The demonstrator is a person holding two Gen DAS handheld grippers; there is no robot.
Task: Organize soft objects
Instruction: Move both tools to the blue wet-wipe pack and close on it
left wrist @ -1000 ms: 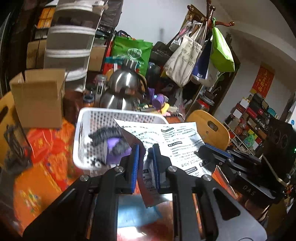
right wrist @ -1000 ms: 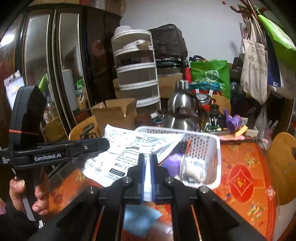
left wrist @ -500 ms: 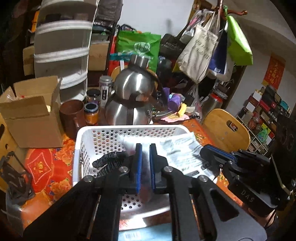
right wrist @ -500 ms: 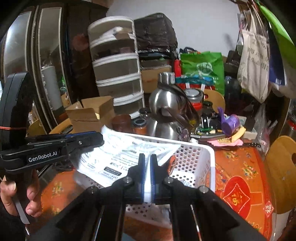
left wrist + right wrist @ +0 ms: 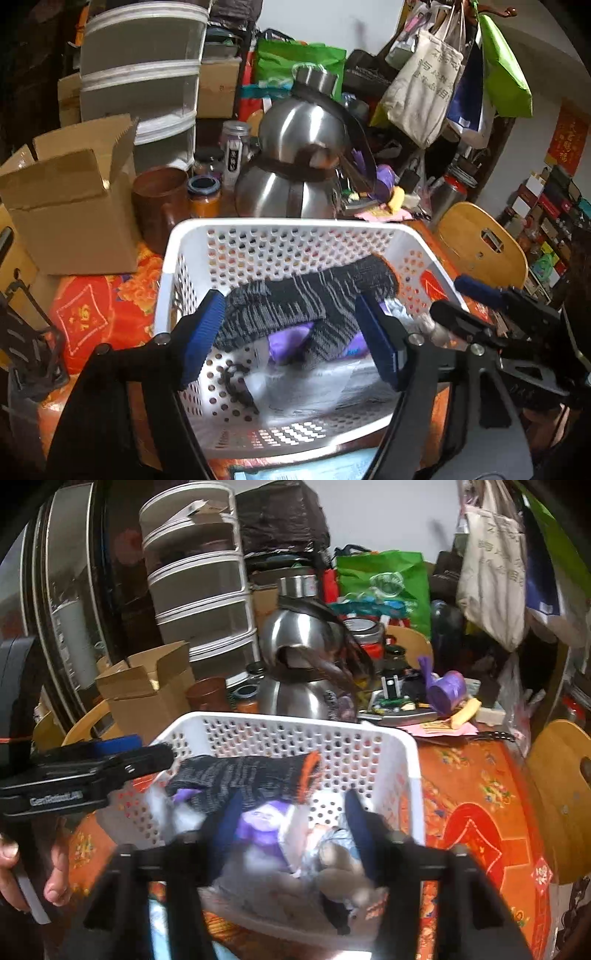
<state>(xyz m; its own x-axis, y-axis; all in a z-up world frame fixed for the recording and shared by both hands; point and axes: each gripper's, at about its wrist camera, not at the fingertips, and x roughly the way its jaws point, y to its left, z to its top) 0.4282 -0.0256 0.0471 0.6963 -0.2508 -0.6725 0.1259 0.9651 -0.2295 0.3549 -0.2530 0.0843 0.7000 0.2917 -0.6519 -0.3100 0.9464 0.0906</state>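
While both claws spread, opening and empty, over white basket [image 5: 280,225]: kettle [image 5: 295,162], cardboard box [image 5: 70,199] behind.

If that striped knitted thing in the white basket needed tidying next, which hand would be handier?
Probably the left. Its tongs are opening right above the grey-striped knit piece in the white basket. The right tongs, also opening, hang over a purple item nearer its front.

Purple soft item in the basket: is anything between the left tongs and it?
Yes. A grey striped knit lies across the purple item in the white basket, covering most of it. The left tongs are opening above both, with nothing gripped; a crumpled sheet lies nearer.
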